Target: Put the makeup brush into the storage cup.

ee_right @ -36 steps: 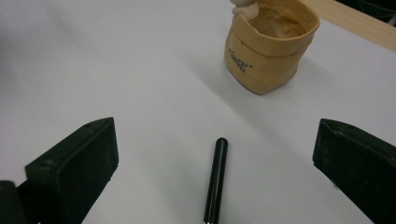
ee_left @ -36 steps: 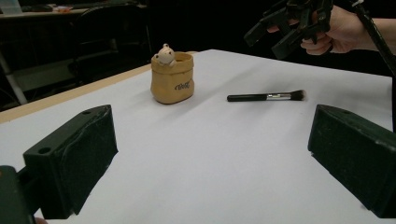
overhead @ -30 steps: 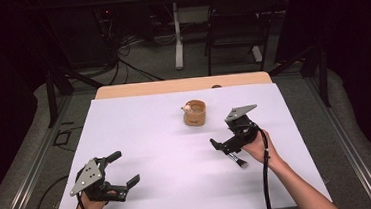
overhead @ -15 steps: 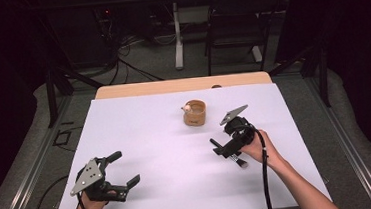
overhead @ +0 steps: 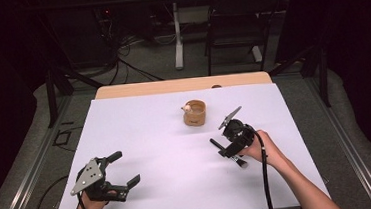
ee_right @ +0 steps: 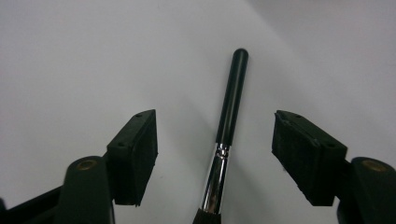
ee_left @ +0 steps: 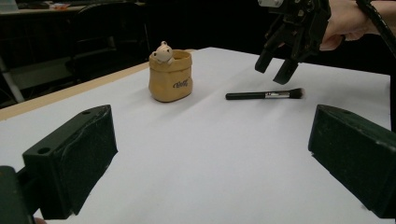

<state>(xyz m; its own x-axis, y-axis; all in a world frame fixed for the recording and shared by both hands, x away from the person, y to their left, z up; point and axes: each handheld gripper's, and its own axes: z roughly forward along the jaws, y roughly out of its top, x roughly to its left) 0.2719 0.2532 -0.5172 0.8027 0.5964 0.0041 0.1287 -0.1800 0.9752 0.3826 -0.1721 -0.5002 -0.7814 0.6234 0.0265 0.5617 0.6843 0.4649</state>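
Black-handled makeup brush with silver ferrule (ee_right: pixel 229 121) lies flat on white table sheet (overhead: pixel 151 137), between right gripper (ee_right: pixel 215 154) jaws; jaws have just been closing, pads not touching. Tan pouch-shaped cup (overhead: pixel 194 113) near. Left gripper (overhead: pixel 120 167) released, well apart.

Black-handled brush (ee_right: pixel 231 105) with silver ferrule; tan pot (ee_left: pixel 171 76) with dark lettering; white table cover (overhead: pixel 151 137); black grippers.

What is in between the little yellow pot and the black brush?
Nothing. In the left gripper view, bare white table lies between the pot and the brush.
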